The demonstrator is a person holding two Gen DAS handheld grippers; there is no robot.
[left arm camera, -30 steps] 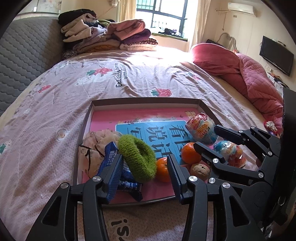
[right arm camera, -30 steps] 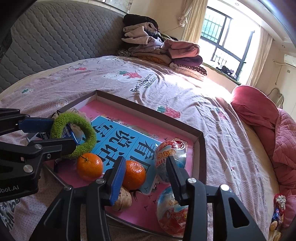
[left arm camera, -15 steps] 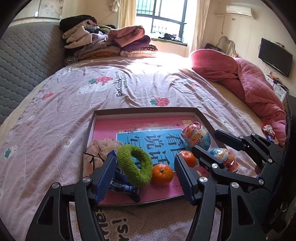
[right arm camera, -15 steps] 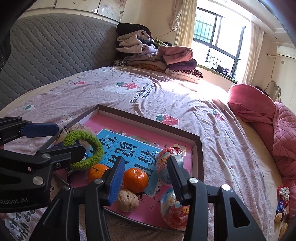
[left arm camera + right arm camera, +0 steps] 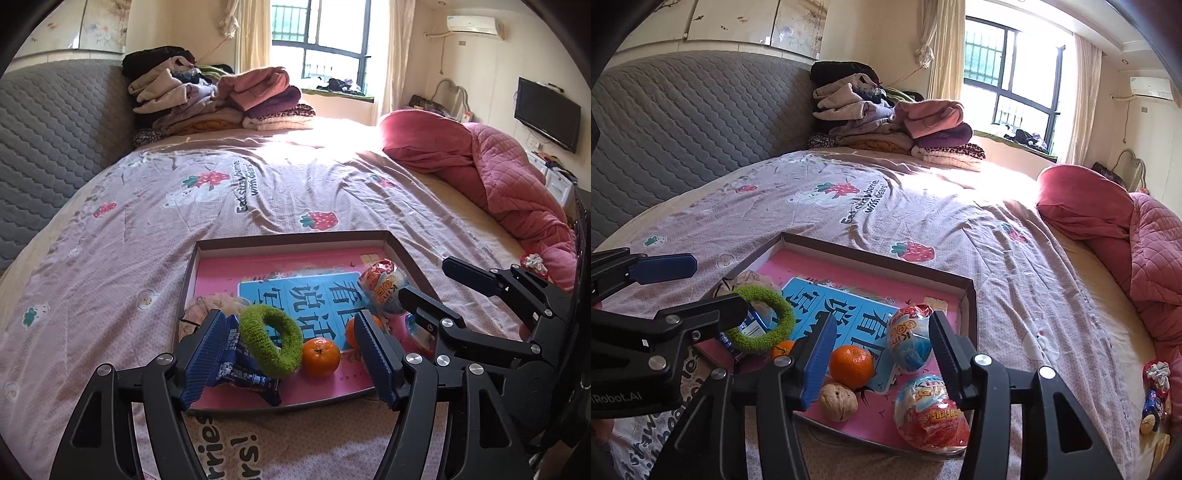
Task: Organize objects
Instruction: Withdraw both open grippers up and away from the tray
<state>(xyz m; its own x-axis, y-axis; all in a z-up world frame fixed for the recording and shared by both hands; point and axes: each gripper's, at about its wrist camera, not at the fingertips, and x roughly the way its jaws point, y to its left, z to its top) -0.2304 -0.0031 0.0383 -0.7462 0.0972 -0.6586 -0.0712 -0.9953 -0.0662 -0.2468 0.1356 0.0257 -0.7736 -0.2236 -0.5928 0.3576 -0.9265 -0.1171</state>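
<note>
Objects already gathered in tray (image 5: 400,251) on bed (image 5: 258,184); left gripper (image 5: 291,356) wide, opening, nothing held; right gripper (image 5: 882,350) half apart, opening, empty; both to be lifted straight, scrunchie (image 5: 269,343) not snagged

A shallow brown cardboard tray (image 5: 971,295) with a pink and blue printed lining lies flat on the bed. At its near left a fuzzy green knitted ring (image 5: 269,341) leans on a blue snack packet (image 5: 236,363). Two orange tangerines (image 5: 851,365) sit mid-tray, a brown walnut (image 5: 837,401) near them, and two foil-wrapped toy eggs (image 5: 932,411) at the right.
</note>
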